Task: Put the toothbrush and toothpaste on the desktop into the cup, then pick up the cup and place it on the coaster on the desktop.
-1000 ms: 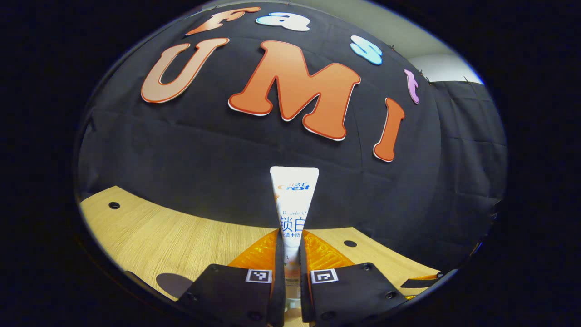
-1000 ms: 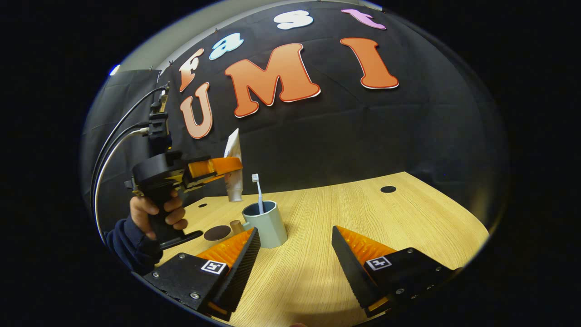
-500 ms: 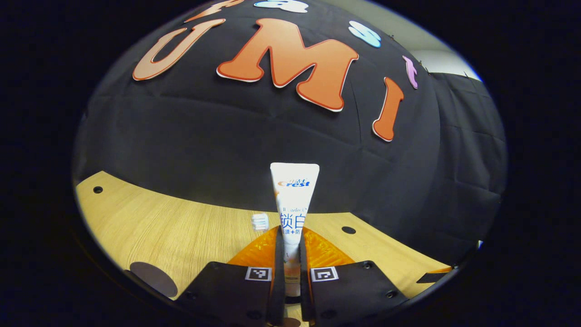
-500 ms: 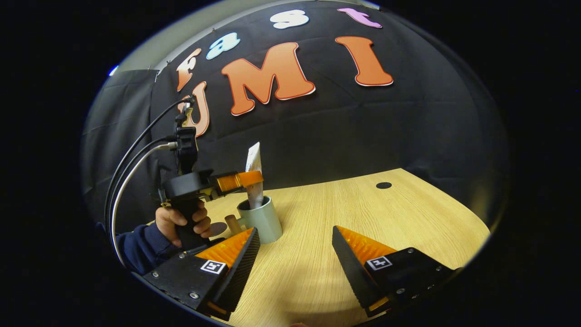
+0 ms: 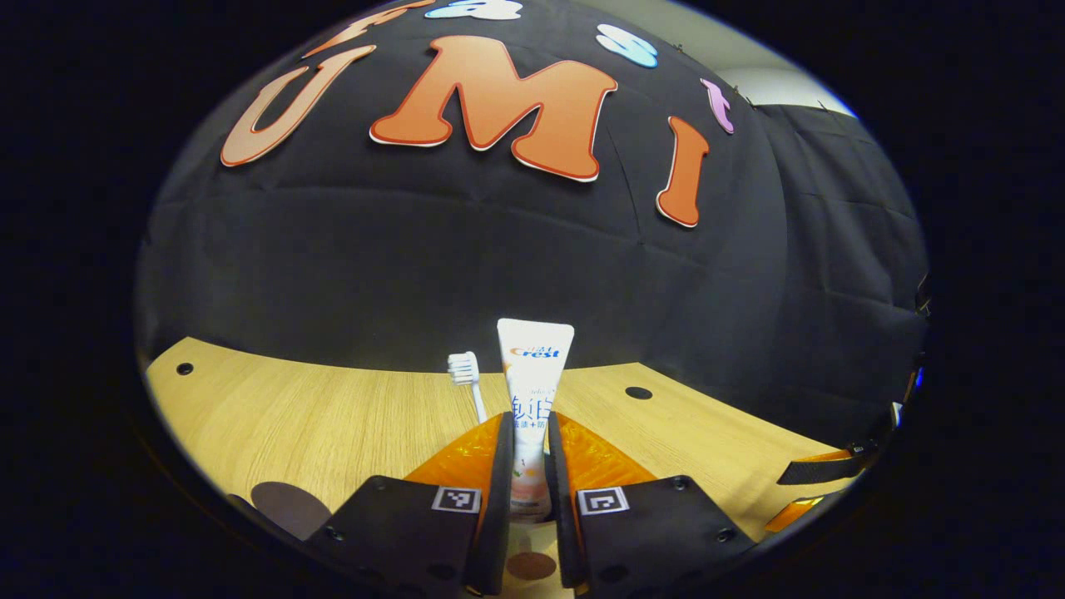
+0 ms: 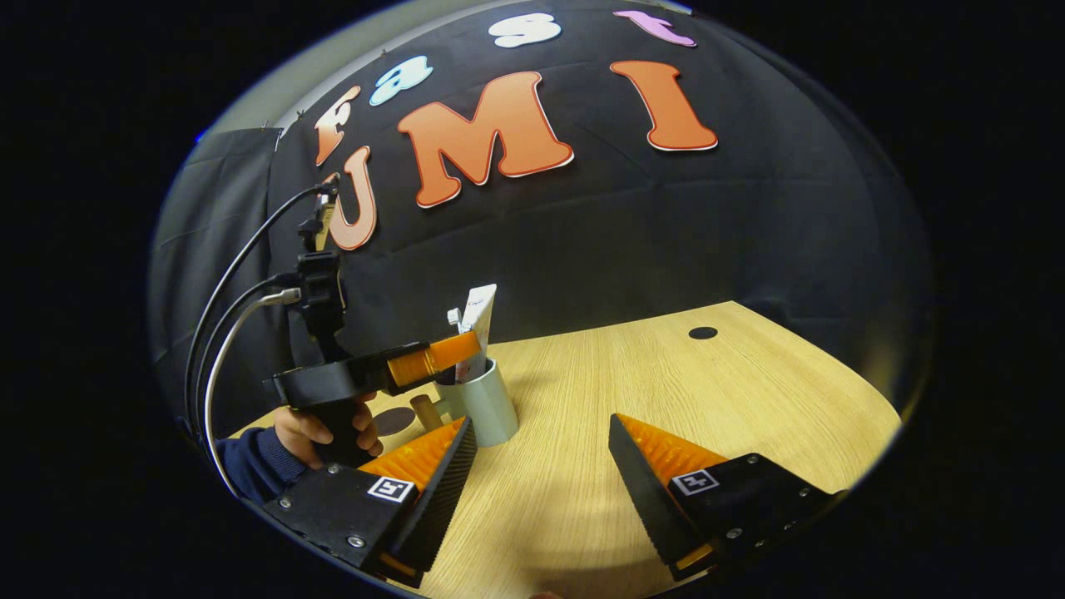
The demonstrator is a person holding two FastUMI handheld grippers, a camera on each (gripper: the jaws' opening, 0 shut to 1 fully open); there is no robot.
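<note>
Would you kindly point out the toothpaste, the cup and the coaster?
toothpaste (image 5: 533, 366): left gripper view, upper tube.
cup (image 6: 485, 404): right gripper view, outer wall.
coaster (image 6: 393, 420): right gripper view, top face.

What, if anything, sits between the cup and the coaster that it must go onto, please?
Nothing visible blocks that short path: the pale grey-green cup stands on the wooden desktop beside the dark round coaster, its brown wooden handle pointing that way.

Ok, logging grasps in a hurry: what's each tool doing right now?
Left tool: closed on the toothpaste tube, lowered into the cup.
Right tool: open, empty.
</note>
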